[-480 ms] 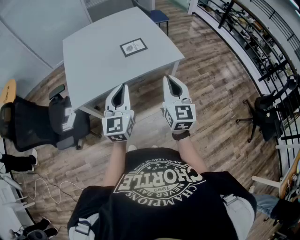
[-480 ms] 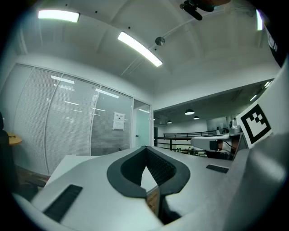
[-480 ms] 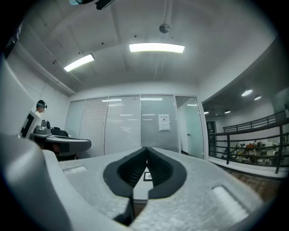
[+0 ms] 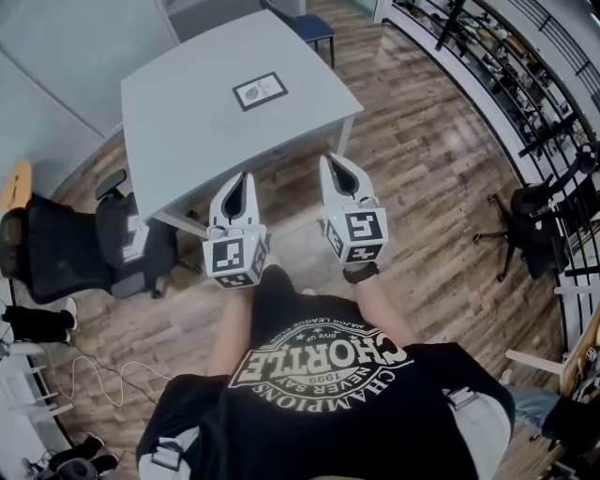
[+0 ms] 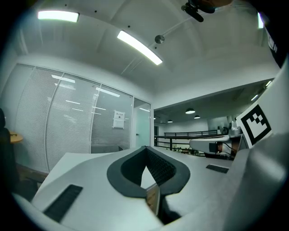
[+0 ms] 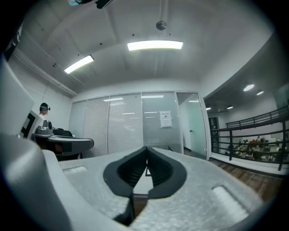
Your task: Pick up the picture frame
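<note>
A dark-rimmed picture frame (image 4: pixel 260 90) lies flat on a grey table (image 4: pixel 187 122), toward its far right part. My left gripper (image 4: pixel 240 177) hovers over the wooden floor just short of the table's near edge, jaws shut and empty. My right gripper (image 4: pixel 329 160) is beside it to the right, level with it, also shut on nothing. Both point toward the table. In the left gripper view the shut gripper (image 5: pixel 146 150) faces the tabletop (image 5: pixel 81 158); in the right gripper view the shut gripper (image 6: pixel 146 149) does the same, with a small dark piece of the frame (image 6: pixel 146 171) showing behind the pads.
A black office chair (image 4: pixel 75 248) stands left of the table, another chair (image 4: pixel 539 225) at the right. A blue stool (image 4: pixel 314 28) sits behind the table. Railings (image 4: pixel 506 66) run along the right. Glass partition walls (image 6: pixel 135 126) lie beyond the table. Cables (image 4: pixel 84 375) trail on the floor.
The table and frame have shifted slightly up and left in the head view; both grippers sit a little closer to the table edge. Jaws stay shut.
</note>
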A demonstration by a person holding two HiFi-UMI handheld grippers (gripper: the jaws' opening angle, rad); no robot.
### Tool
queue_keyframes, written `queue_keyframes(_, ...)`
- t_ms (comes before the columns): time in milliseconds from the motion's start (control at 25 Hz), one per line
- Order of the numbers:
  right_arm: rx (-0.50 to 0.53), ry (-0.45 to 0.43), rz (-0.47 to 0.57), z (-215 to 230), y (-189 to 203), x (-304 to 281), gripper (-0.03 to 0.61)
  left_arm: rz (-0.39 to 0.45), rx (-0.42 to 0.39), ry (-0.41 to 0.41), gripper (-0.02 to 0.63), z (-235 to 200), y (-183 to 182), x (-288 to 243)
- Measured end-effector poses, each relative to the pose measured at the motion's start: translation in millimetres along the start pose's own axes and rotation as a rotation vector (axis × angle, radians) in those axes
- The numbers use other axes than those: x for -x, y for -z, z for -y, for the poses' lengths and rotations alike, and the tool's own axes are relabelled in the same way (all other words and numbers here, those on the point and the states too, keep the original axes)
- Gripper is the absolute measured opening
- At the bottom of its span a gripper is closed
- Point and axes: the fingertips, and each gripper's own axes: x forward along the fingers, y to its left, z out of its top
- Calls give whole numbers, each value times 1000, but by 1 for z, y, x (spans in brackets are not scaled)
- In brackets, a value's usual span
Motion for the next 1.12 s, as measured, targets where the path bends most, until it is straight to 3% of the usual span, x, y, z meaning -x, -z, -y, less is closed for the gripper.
queue_keyframes(320,8,-17,-52,15,17,-36,-2,4,24,17,6,-5,8,-47)
queue_keyframes(640,19,-23,-61,29,15,-102,-2,8,51,29,6,-36,3,-113)
queue_keyframes(1120,45,-101,-98,25,14,-259,-2,24,86,0,6,-129,-8,-227)
